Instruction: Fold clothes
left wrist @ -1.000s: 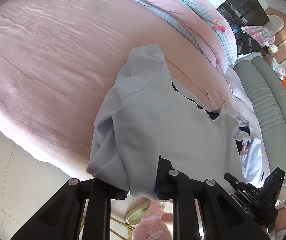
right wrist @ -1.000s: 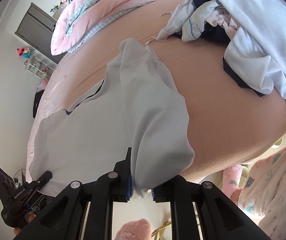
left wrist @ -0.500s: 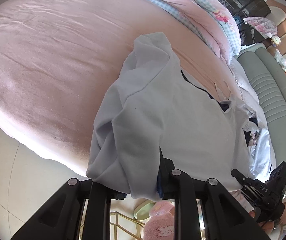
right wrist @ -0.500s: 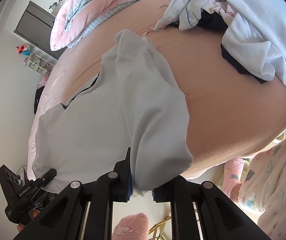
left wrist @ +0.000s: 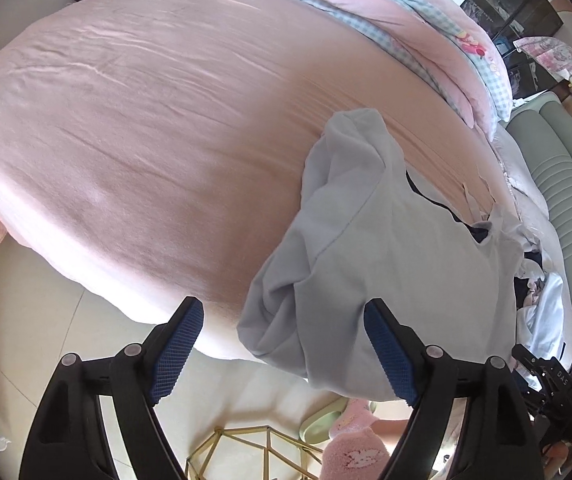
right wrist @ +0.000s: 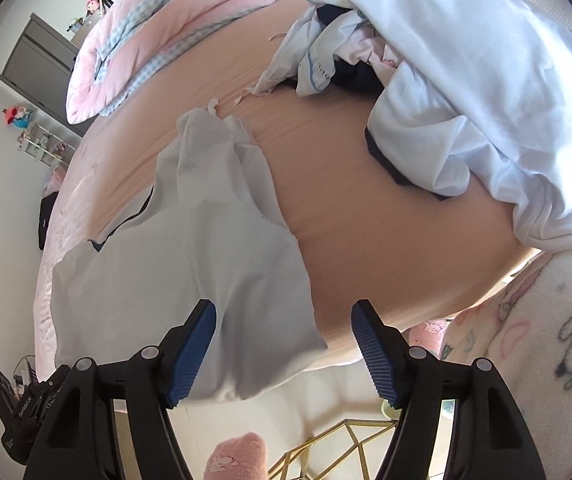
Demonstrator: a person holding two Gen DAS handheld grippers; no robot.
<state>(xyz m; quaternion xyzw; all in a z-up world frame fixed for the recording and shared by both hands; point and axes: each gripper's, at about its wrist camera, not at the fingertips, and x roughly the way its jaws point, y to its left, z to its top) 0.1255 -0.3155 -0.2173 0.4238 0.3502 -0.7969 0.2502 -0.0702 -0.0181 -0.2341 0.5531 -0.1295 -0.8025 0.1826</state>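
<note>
Both my left tongs (left wrist: 282, 350) and right tongs (right wrist: 284, 354) gape wide, holding nothing. The pale shirt (left wrist: 398, 264) lies on the bed (left wrist: 146, 140), its hem overhanging the near edge. I judge a flattened garment needs regripping for a fold.

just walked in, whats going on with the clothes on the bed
A person with a gripper in each hand is folding a pale grey garment laid at the edge of the pink bed. The left gripper and right gripper both stand open, holding nothing. A heap of unfolded clothes waits nearby.
</note>
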